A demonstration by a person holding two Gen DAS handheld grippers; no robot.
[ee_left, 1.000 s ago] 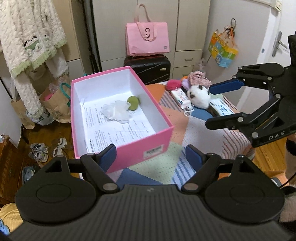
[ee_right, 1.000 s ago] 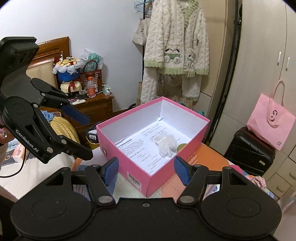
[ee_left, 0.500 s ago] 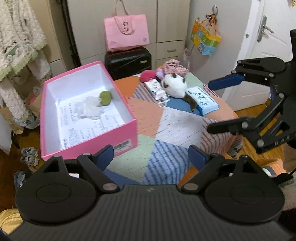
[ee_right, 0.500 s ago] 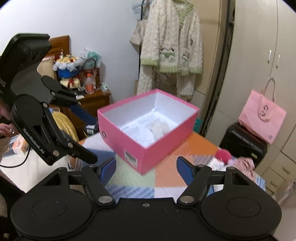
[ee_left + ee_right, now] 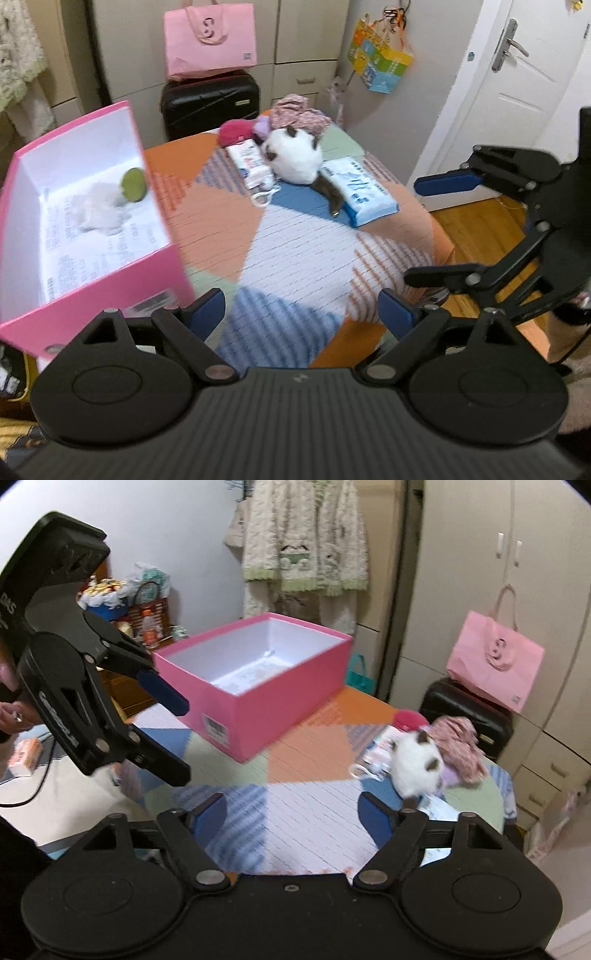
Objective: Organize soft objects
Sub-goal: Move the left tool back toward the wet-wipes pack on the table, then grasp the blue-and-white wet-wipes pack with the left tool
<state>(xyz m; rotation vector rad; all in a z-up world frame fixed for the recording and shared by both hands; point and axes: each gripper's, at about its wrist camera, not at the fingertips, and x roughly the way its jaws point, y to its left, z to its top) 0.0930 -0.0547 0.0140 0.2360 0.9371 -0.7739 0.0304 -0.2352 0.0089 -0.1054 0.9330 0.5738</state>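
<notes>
A pink box [image 5: 110, 280] stands on the patchwork table cover [image 5: 295, 236], holding a white fluffy item [image 5: 98, 212] and a green ball [image 5: 133, 184]. At the table's far side lie a white plush toy [image 5: 295, 158], a blue tissue pack [image 5: 364, 192], a wipes pack [image 5: 251, 162], a red soft item [image 5: 236, 131] and a pink floral cloth [image 5: 299, 114]. My left gripper [image 5: 301, 310] hangs open over the near table. My right gripper [image 5: 421, 229] is to its right, jaws opening, nothing between them. The right wrist view has the plush toy [image 5: 415, 764] just beyond my right gripper [image 5: 291, 812], and the box [image 5: 280, 709] behind my left gripper [image 5: 181, 738].
A black suitcase [image 5: 210, 99] with a pink bag [image 5: 210, 37] on it stands behind the table by the cupboards. A white door [image 5: 517, 92] is at the right. A fleece garment [image 5: 306, 535] hangs behind the box. A person's hand [image 5: 9, 716] holds the left gripper.
Both grippers have swung away from the pink box toward the pile of soft things and come lower. Both pairs of jaws stand wider than before.
</notes>
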